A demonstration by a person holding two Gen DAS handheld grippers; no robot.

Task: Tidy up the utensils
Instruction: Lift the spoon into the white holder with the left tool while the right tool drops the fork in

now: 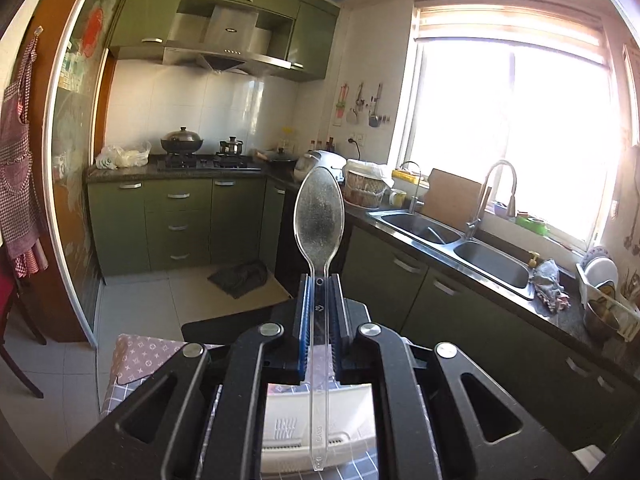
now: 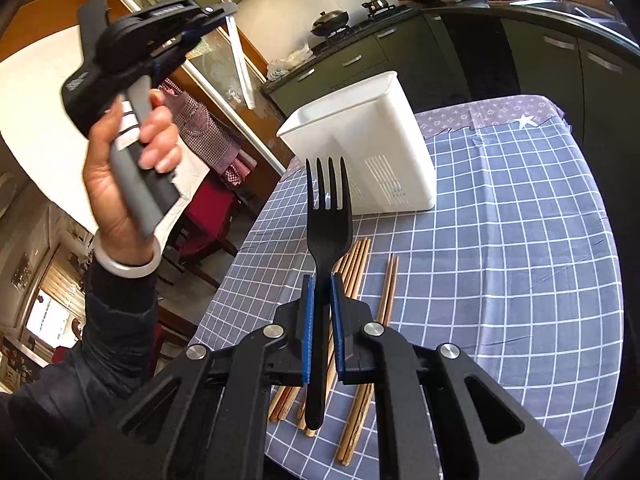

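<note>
My left gripper [image 1: 319,282] is shut on a clear plastic spoon [image 1: 319,210], bowl pointing forward and up, handle running back between the blue pads. In the right wrist view that same left gripper [image 2: 228,8] is held high at the upper left by a hand, with the clear spoon [image 2: 240,60] slanting down from it. My right gripper [image 2: 321,280] is shut on a black plastic fork [image 2: 327,224], tines up, above the checked tablecloth. A white slotted utensil holder [image 2: 384,136] stands on the table beyond the fork; part of the holder [image 1: 288,416] shows under the left gripper.
Several wooden chopsticks [image 2: 358,268] lie on the blue checked tablecloth [image 2: 500,260] under the right gripper. Green kitchen cabinets [image 1: 176,220], a stove with pots [image 1: 182,142] and a double sink [image 1: 456,244] line the walls. A chair [image 2: 208,216] stands left of the table.
</note>
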